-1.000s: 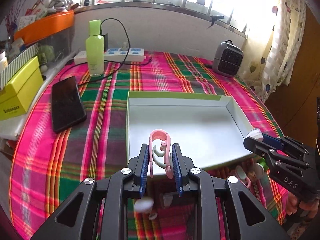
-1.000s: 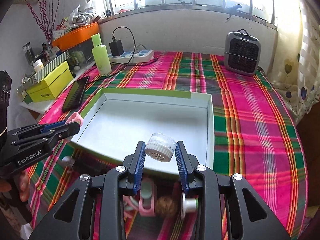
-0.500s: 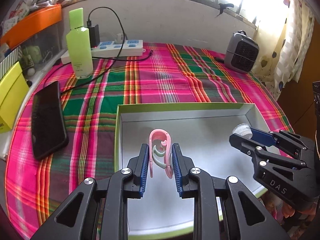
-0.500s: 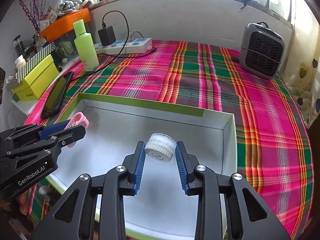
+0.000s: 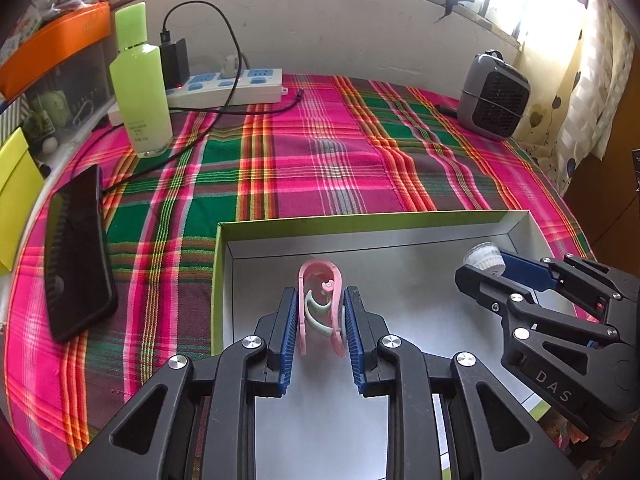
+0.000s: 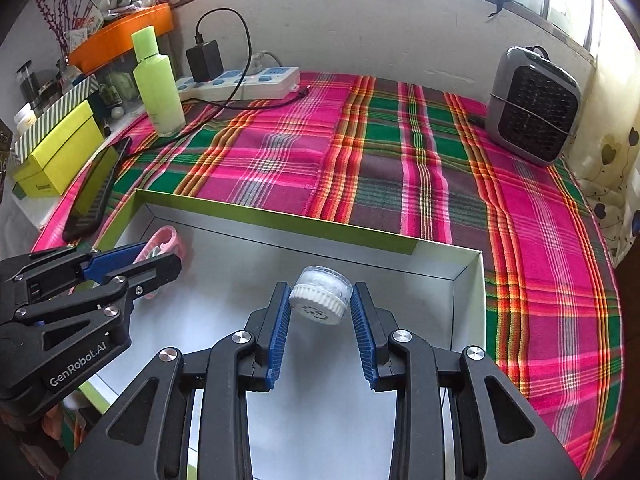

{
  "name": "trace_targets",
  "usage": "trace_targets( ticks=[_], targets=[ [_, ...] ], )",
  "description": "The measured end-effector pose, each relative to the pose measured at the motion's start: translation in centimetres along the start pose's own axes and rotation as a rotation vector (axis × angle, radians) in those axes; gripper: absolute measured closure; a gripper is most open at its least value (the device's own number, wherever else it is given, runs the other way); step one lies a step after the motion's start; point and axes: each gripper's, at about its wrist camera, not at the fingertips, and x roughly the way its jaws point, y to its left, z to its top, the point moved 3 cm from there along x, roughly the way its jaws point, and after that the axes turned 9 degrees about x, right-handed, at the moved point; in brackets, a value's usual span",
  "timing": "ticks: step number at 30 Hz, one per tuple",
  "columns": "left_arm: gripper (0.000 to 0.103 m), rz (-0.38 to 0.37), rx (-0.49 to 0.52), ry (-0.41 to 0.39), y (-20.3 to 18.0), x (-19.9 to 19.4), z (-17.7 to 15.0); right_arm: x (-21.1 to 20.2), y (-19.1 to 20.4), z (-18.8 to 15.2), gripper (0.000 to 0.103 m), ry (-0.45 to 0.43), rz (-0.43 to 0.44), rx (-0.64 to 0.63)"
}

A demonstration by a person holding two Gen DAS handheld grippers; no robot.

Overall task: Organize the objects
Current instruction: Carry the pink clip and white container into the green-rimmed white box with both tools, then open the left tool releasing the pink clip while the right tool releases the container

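Observation:
My left gripper is shut on a pink hair clip with a pale green crescent inside it. It holds the clip upright above the floor of a shallow white box with a green rim, near the box's left wall. My right gripper is shut on a small clear jar with a ribbed white lid, over the right part of the same box. Each wrist view shows the other gripper from the side: the right one with the jar, the left one with the clip.
The box lies on a pink and green plaid cloth. A black phone lies left of it. Farther back are a green bottle, a power strip with a charger and cable, and a grey heater. A yellow box stands at the far left.
Both grippers moved forward from the box's near edge to above its inside and sank a little. Clip and jar stayed gripped.

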Motion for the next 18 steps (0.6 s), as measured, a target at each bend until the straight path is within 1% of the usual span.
trace_targets(
  ticks=[12, 15, 16, 18],
  targets=[
    [0.081, 0.020, 0.013, 0.008, -0.08, 0.25, 0.05, 0.68, -0.04, 0.01, 0.071, 0.032, -0.021, 0.000],
    [0.077, 0.024, 0.015, 0.009, -0.12, 0.22, 0.11, 0.76, -0.10, 0.01, 0.071, 0.039, -0.015, 0.005],
    [0.074, 0.023, 0.014, 0.008, -0.09, 0.23, 0.14, 0.76, -0.10, -0.02, 0.071, 0.040, -0.015, 0.005],
    [0.071, 0.024, 0.015, 0.008, -0.07, 0.18, 0.17, 0.75, -0.10, -0.15, 0.071, 0.043, -0.016, 0.003]
  ],
)
